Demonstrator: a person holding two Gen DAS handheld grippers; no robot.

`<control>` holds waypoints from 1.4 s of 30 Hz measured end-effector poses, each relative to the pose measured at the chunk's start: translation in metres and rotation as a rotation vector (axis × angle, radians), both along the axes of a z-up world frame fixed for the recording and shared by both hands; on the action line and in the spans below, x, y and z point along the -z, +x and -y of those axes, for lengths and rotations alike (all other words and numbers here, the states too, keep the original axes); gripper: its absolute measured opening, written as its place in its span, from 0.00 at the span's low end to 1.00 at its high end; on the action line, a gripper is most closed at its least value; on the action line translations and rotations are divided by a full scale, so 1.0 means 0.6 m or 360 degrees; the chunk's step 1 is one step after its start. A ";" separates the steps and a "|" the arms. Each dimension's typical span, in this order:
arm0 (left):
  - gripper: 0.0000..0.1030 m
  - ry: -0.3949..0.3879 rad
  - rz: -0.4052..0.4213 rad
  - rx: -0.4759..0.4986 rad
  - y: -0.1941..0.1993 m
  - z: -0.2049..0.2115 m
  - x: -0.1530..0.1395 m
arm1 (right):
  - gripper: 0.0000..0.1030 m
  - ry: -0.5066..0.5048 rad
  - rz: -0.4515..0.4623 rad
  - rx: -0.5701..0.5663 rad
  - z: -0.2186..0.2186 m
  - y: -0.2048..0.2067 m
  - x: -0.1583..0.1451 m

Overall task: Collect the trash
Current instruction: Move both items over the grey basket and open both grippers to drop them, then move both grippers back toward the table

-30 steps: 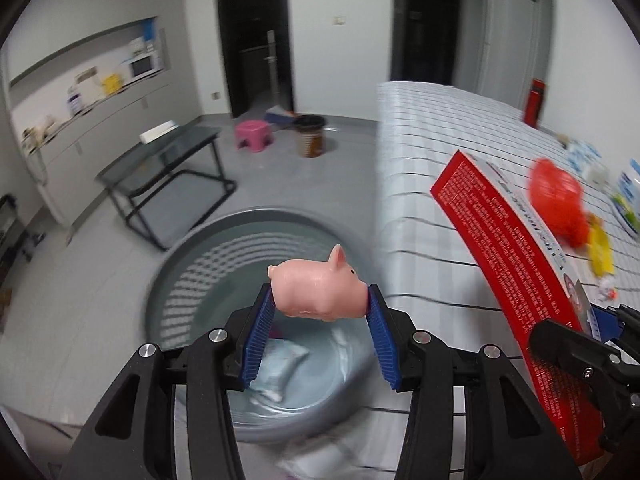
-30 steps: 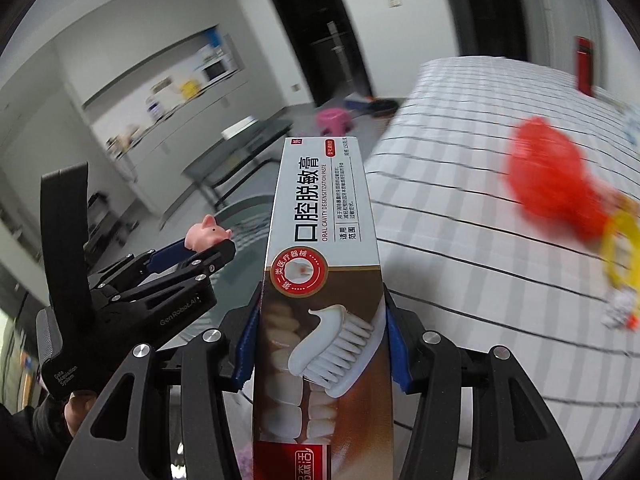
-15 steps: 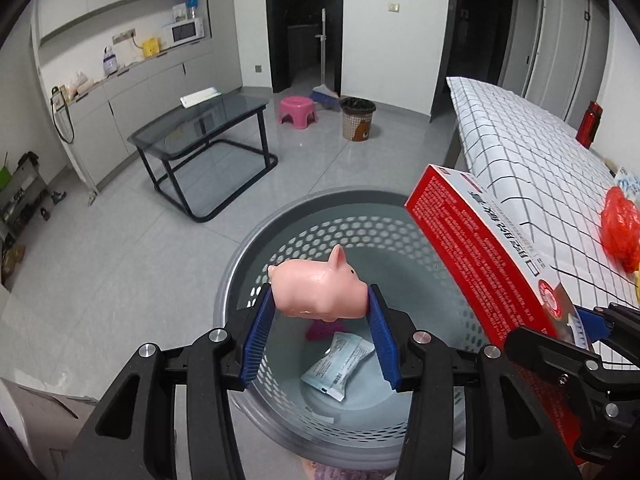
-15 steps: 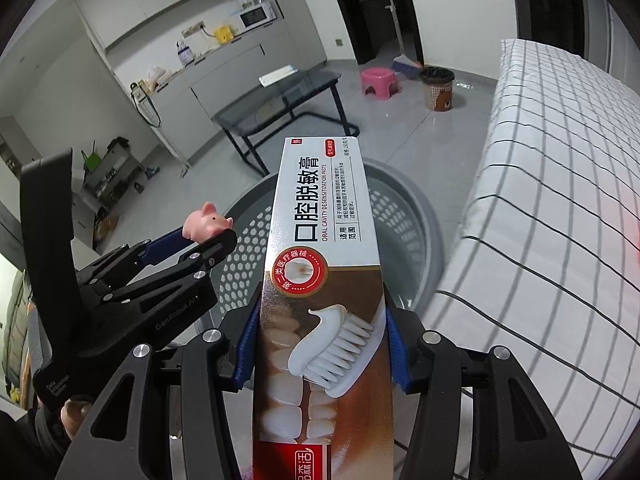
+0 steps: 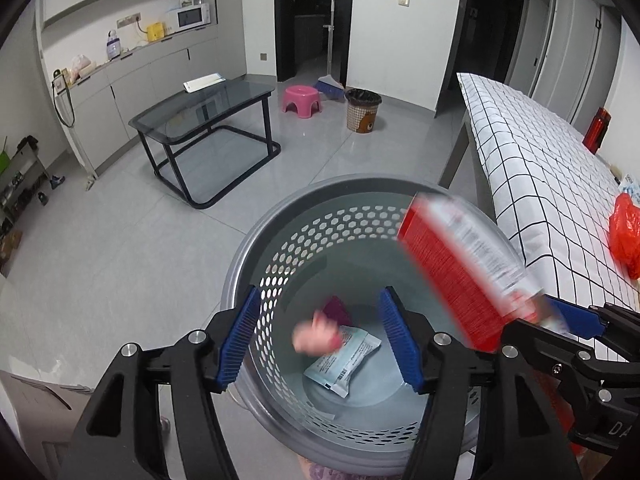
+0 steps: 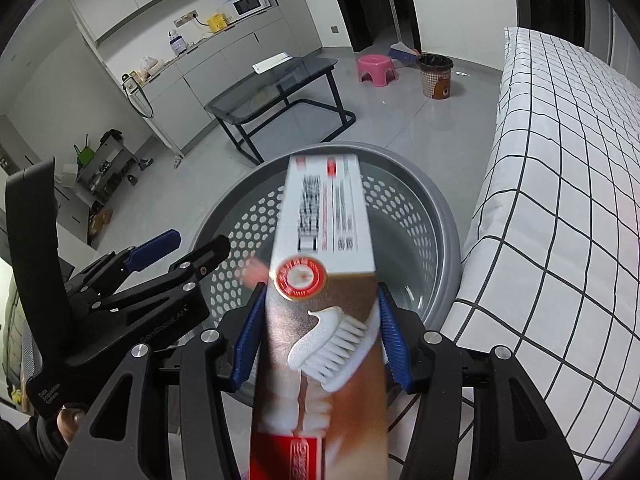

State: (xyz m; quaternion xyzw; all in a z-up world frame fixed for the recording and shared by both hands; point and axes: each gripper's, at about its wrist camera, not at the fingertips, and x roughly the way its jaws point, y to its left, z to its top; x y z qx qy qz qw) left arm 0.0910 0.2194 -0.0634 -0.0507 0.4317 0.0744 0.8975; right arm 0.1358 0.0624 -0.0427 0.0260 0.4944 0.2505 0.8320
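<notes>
Over the grey basket (image 5: 256, 248), the left gripper (image 5: 320, 340) has just spread its jaws, and the pink pig (image 5: 316, 336) is dropping inside. The right gripper (image 6: 320, 336) pinches the toothpaste box (image 6: 324, 248). That long box could catch on the rim and tip out onto the floor.

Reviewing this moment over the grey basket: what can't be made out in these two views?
- Pink pig toy: left wrist view, a motion-blurred smear below the open left hand-held gripper, whose jaws have just been opening; landed or falling, unclear.
- Toothpaste box: right wrist view, print blurred, lower end cut off by the frame; whether the right hand-held gripper grips it is unclear.
- Dark red item in the basket: partly hidden behind the pig.
</notes>
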 end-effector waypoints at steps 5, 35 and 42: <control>0.59 -0.0002 -0.0001 -0.0008 -0.003 -0.001 0.001 | 0.55 0.0012 0.0031 0.0009 0.004 -0.004 -0.005; 0.83 0.0004 0.0137 0.0169 -0.044 0.100 -0.072 | 0.55 0.0024 0.0204 0.0244 0.124 -0.100 -0.045; 0.88 -0.0009 0.0177 0.0295 -0.060 0.170 -0.091 | 0.58 -0.0005 0.0284 0.0384 0.203 -0.151 -0.065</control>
